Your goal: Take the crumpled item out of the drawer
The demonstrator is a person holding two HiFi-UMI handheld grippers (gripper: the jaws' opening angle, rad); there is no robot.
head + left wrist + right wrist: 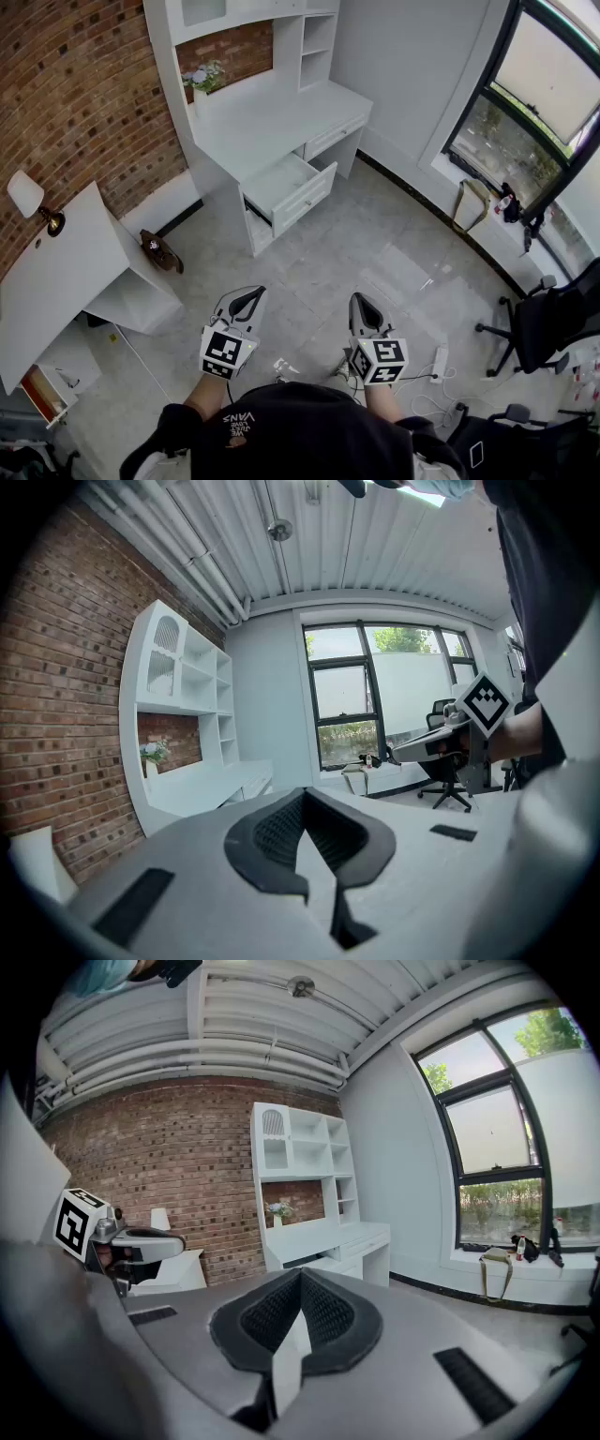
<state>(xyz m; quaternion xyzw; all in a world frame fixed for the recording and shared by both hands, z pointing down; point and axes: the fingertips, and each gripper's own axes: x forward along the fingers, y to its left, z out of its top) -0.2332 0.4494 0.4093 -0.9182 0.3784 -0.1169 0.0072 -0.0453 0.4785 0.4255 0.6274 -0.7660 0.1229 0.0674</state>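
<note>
A white desk [272,117] with a hutch stands across the room against the brick wall. Its upper drawer [302,192] is pulled open, and from here its inside looks plain white; I cannot make out a crumpled item in it. My left gripper [248,298] and right gripper [363,305] are held side by side close to my body, far from the desk. Both are shut with nothing between the jaws. The left gripper view shows the shut jaws [302,797] and the desk [202,785] at the left. In the right gripper view the shut jaws [300,1277] point toward the desk [328,1237].
A white side table [66,272] with a lamp [26,192] stands at the left, a brown object [161,251] on the floor beside it. Office chairs [544,328], a power strip [438,362] with cables and a bag [472,202] under the window lie to the right. Grey floor stretches between me and the desk.
</note>
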